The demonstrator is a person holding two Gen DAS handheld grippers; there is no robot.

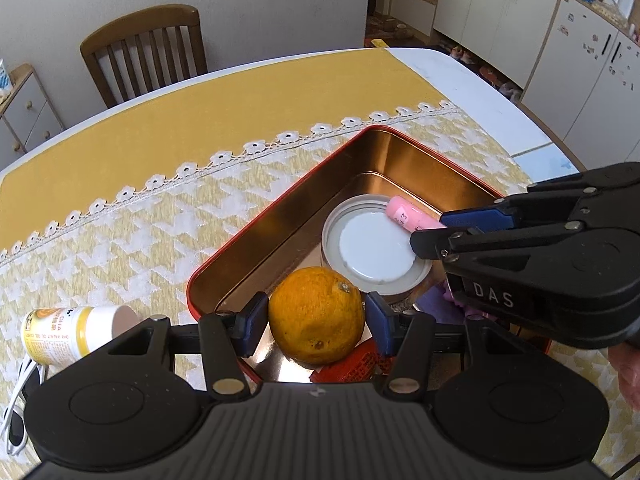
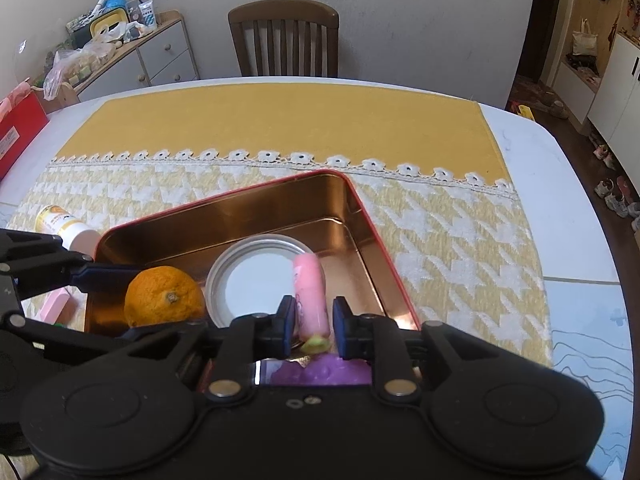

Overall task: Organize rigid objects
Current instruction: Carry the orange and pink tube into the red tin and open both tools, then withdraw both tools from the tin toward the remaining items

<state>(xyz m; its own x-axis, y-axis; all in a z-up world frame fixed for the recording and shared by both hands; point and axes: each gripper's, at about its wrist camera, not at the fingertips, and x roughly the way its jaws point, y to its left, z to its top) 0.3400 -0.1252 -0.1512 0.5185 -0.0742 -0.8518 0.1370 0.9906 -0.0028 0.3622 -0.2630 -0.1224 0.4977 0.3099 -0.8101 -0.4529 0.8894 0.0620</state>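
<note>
A red tin [image 1: 280,200] [image 2: 224,196] with a gold inside stands on the yellow-and-white tablecloth. In it sits a round can with a white lid [image 1: 372,248] [image 2: 256,280]. My left gripper [image 1: 316,320] is shut on an orange [image 1: 316,314] [image 2: 164,296] at the tin's near corner, a pad against each side. A pink tube [image 1: 408,214] [image 2: 310,292] rests on the lid's edge between the pads of my right gripper [image 2: 312,320] [image 1: 436,226]. A gap shows at the right pad, so this gripper is open around the tube.
A white-and-yellow bottle [image 1: 68,338] [image 2: 64,226] lies on the cloth left of the tin. A purple object [image 2: 320,372] and a red packet [image 1: 352,364] lie at the tin's near end. A wooden chair [image 2: 284,36] stands at the table's far side, a red box [image 2: 16,132] far left.
</note>
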